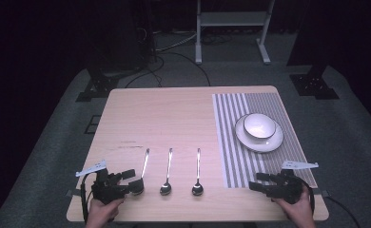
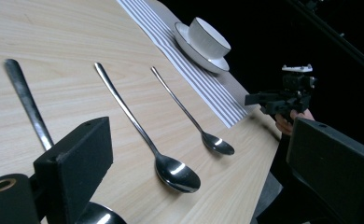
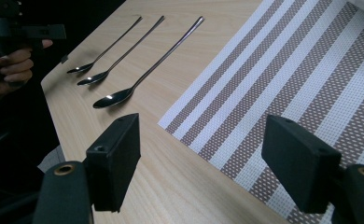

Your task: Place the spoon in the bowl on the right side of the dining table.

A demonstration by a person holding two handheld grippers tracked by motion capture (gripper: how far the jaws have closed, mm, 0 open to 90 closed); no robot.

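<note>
We see both tongs gaping, empty: left tongs (image 1: 126,176) by the leftmost spoon (image 1: 141,176), right tongs (image 1: 259,182) over the striped placemat (image 1: 231,142) on the tabletop (image 1: 164,118).

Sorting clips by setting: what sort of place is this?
Probably a dark lab or studio staged as a dining table: a wooden table with striped placemat, black drapes, and floor cables beside a metal stand.
</note>
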